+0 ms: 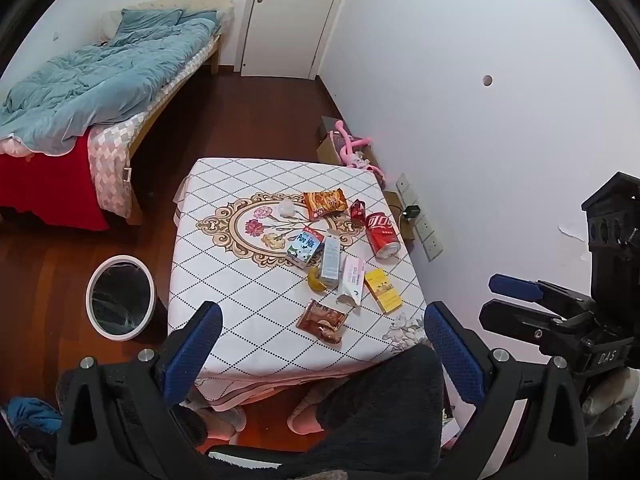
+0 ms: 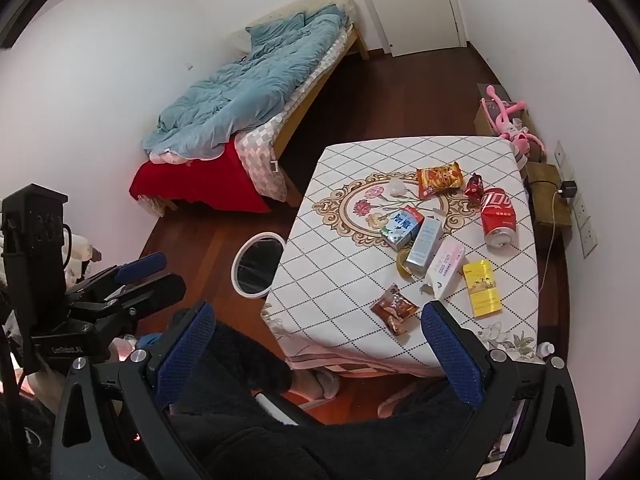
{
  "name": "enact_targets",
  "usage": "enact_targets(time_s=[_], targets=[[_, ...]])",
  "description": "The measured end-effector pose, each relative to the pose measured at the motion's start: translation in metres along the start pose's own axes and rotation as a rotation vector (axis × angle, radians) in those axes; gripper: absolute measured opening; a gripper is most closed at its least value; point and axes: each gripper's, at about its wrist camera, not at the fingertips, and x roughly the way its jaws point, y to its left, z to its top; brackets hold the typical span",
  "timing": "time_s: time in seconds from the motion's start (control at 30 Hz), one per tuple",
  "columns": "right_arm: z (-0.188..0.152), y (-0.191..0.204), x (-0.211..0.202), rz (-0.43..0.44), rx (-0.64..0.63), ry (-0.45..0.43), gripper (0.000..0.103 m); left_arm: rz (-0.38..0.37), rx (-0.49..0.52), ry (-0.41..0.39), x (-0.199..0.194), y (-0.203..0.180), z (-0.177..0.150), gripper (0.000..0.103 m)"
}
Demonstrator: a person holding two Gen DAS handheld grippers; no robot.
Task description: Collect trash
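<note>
Both grippers, left (image 1: 322, 344) & right (image 2: 316, 338), fingers spread, nothing held. Trash bin (image 1: 120, 297) beside counter (image 1: 240, 280), black liner inside. Cola can (image 1: 383, 234) on its side.

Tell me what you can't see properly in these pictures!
- Trash bin: in both views, dark liner hides whether anything is inside.
- Banana peel: right wrist view, partly hidden by the blue-grey box.
- Small print on the pink-white box: too small in either view.
- Feet in slippers: left wrist view, partly covered by the tablecloth edge and dark clothing.
</note>
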Motion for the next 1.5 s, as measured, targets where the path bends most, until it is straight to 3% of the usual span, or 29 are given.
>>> enact_targets(time_s=[1.5], targets=[[0.006, -0.006, 0.005, 0.051, 0.015, 0.031, 0.103, -0.047, -0.021, -0.002, 0.009, -0.005, 0.005, 0.103]])
